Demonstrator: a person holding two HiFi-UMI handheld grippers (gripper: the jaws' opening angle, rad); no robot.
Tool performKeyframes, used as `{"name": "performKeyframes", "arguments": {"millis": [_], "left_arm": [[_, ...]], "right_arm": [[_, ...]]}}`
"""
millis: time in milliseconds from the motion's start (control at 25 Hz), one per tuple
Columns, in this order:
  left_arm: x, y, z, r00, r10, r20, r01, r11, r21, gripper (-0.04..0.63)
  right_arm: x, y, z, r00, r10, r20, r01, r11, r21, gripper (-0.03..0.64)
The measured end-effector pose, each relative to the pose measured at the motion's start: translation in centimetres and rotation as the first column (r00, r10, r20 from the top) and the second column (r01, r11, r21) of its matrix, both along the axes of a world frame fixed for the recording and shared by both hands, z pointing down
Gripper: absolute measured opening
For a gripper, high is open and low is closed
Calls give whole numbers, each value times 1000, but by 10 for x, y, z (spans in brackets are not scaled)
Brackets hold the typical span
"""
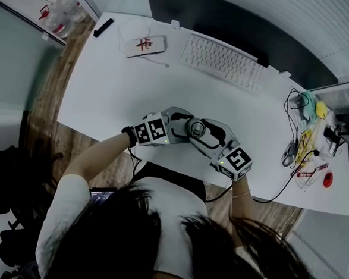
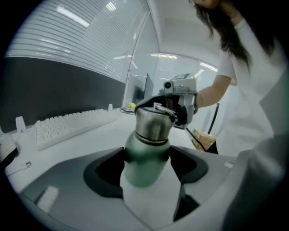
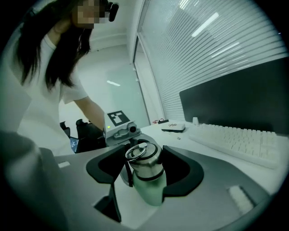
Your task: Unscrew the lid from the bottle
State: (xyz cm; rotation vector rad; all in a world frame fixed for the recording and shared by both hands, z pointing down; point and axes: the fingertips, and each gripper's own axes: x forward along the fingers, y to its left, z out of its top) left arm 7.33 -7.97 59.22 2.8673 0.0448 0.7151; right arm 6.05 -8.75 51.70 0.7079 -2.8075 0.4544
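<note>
I've got the left gripper (image 1: 181, 127) clamped on the bottle (image 2: 145, 159) and the right gripper (image 1: 206, 136) clamped on the lid (image 3: 143, 159), which isn't unscrewed yet.

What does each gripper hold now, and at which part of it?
Left gripper: the green metal bottle, by its body just below the neck. Right gripper: the bottle's steel lid, by its sides.

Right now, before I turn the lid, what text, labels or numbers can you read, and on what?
None legible.
Box: red mark, too blurred to read.
Keyboard: keys too small.
Marker cubes: black-and-white patterns, no words.
Bottle: no label shows.
Yellow packet: print too small.
</note>
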Motion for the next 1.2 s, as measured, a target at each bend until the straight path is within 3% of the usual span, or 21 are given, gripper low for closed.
{"name": "performKeyframes", "arguments": {"millis": [320,600,800,880,960,1120,1200], "left_arm": [[-1,-3,-1,976,219,10,-219,976,7,373],[0,-2,-1,924,381,16,-382,924,12,373],[1,-3,-1,901,433,20,-434,901,20,373],[1,-3,-1,904,427,20,-428,904,22,373],[1,-3,-1,910,415,17,-415,910,22,371],[0,-3,0,932,363,13,-364,931,17,373],[0,-4,-5,940,341,24,-341,940,18,371]], "right_arm": [[-6,-1,-8,965,-262,7,262,965,-13,258],[-6,0,-4,891,-455,10,455,890,-40,258],[-8,-2,-2,839,-544,0,543,837,-75,258],[-8,-2,-1,848,-530,4,528,844,-91,258],[-5,-4,-1,881,-473,9,471,875,-113,258],[4,-10,-8,965,-262,21,262,959,-108,259],[8,-12,-15,990,-134,33,137,988,-77,267]]}}
